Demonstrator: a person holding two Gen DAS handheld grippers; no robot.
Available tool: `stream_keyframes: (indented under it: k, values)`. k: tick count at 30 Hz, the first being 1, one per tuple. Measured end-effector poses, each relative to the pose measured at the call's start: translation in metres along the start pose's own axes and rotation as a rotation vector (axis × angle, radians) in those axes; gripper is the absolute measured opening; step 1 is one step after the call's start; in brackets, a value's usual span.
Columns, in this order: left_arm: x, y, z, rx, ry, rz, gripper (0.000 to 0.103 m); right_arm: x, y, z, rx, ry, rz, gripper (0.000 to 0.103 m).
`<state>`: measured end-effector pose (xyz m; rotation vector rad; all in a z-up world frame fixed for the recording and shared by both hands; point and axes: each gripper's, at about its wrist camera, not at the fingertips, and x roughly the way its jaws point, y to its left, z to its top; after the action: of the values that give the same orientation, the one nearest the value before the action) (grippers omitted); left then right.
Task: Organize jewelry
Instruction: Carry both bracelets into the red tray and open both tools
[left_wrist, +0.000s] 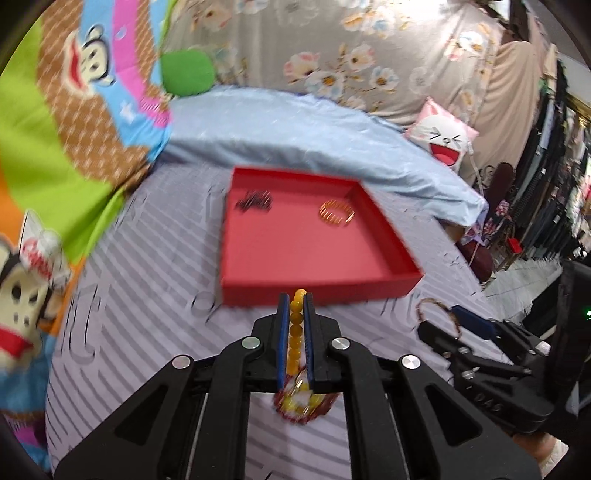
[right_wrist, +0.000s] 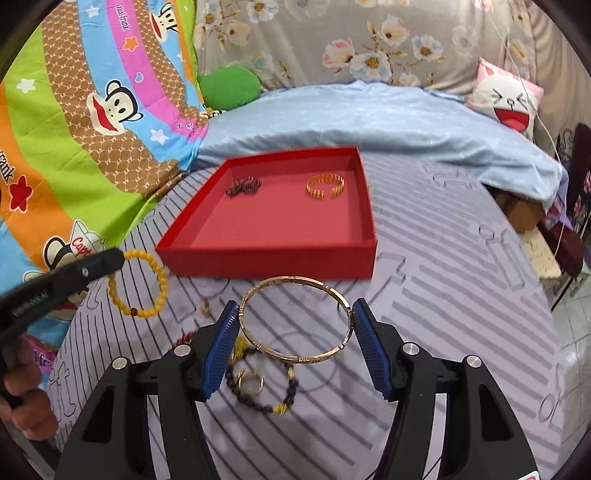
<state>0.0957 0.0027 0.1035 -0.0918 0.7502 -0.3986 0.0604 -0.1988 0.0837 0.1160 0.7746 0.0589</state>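
Observation:
A red tray (left_wrist: 317, 284) (right_wrist: 273, 258) lies on the striped bed sheet. In it lie a dark beaded piece (left_wrist: 255, 201) (right_wrist: 243, 185) and a gold cuff bracelet (left_wrist: 336, 213) (right_wrist: 325, 185). My left gripper (left_wrist: 295, 306) is shut on a yellow bead bracelet (left_wrist: 296, 332) (right_wrist: 142, 282), held just before the tray's near wall. My right gripper (right_wrist: 295, 319) is shut on a thin gold bangle (right_wrist: 295, 319), held above the sheet in front of the tray. In the left wrist view the right gripper (left_wrist: 447, 317) shows at right with the bangle (left_wrist: 437, 314).
A dark bead bracelet with gold accents (right_wrist: 266, 387), a ring (right_wrist: 251, 382) and a small gold piece (right_wrist: 205, 306) lie on the sheet under my right gripper. A cartoon quilt (right_wrist: 74, 129) lies at left, a blue blanket (right_wrist: 369, 114) behind the tray, and the bed edge at right.

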Motion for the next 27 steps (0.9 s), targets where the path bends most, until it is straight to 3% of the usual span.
stream_keyframes:
  k: [6, 11, 18, 27]
  values:
    - [0.018, -0.014, 0.052, 0.038, -0.053, -0.04, 0.007, 0.02, -0.007, 0.05, -0.016, -0.033, 0.013, 0.06]
    - [0.059, 0.0, 0.084, -0.019, -0.052, -0.083, 0.007, 0.053, -0.012, 0.086, -0.006, -0.029, 0.019, 0.06]
    - [0.123, 0.024, 0.1, -0.07, -0.001, -0.074, 0.007, 0.11, -0.016, 0.11, 0.037, 0.034, 0.05, 0.06]
    - [0.17, 0.039, 0.092, -0.037, 0.069, -0.001, 0.007, 0.161, -0.01, 0.106, 0.038, 0.122, 0.032, 0.06]
